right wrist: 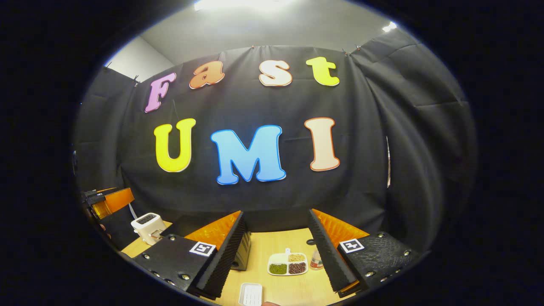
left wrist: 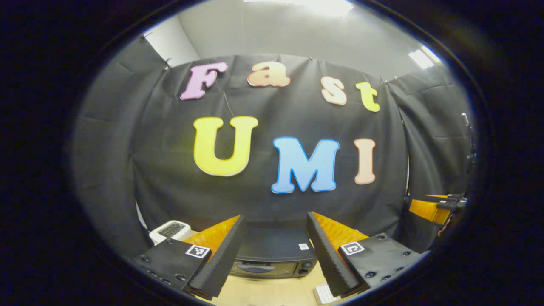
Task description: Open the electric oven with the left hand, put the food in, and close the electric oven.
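Currently, my readout from both gripper views:
Left gripper (left wrist: 274, 250): I hold it raised over the surface, jaws spread wide apart, nothing between them.
Right gripper (right wrist: 278, 250): I hold it raised too, jaws spread wide and gripping nothing.
Oven (left wrist: 272, 257): I see it straight ahead in the left gripper view, framed between my left jaws, standing on the wooden surface (left wrist: 272, 291) against the black cloth wall; its door looks shut, handle across the front and knobs at its right end. In the right gripper view one corner of it peeks out beside my left-hand finger.
Food: a white divided tray (right wrist: 287, 263) with green, tan and dark brown portions lies on the surface between my right jaws, well apart from the oven.
Small bottle (right wrist: 315, 260): upright, just beside the tray's right edge.
White toaster (right wrist: 147, 227): on the surface left of the oven.
White ribbed dish (right wrist: 250, 294): near the bottom edge, in front of the tray.
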The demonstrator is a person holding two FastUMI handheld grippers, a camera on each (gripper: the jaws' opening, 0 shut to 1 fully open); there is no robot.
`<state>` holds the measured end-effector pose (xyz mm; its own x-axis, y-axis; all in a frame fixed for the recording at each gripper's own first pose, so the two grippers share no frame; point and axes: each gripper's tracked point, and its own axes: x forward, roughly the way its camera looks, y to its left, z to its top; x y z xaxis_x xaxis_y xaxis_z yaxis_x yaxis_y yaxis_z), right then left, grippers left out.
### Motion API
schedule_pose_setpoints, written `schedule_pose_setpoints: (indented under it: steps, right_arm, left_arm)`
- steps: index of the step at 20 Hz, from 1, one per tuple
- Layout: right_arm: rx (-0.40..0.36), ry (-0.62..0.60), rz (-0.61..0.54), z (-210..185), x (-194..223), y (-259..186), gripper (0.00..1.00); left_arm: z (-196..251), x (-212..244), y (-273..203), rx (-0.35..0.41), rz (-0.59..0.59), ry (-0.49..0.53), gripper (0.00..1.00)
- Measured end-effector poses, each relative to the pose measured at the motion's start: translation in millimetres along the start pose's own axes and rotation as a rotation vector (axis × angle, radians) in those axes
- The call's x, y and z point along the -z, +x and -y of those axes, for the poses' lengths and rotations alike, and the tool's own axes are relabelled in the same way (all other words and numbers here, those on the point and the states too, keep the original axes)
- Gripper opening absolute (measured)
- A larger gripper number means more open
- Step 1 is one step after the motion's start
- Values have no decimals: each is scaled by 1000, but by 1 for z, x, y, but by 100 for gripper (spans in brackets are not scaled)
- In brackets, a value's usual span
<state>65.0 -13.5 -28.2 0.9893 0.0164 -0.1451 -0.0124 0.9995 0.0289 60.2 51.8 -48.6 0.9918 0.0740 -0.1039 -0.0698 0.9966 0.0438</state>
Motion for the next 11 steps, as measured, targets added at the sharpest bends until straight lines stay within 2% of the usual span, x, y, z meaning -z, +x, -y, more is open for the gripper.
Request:
schedule_pose_setpoints:
  steps: [4, 9, 11]
  right_arm:
    - [-45, 15, 45, -8, -24, -4, 90]
    - [-3, 14, 68, -10, -38, -25, 90]
    - [-10, 24, 72, -20, -39, -36, 90]
  left_arm:
    - [14, -17, -28, -13, 40, -33, 100]
    - [11, -18, -38, 37, 15, -40, 100]
    - [8, -19, -46, 62, 9, -36, 100]
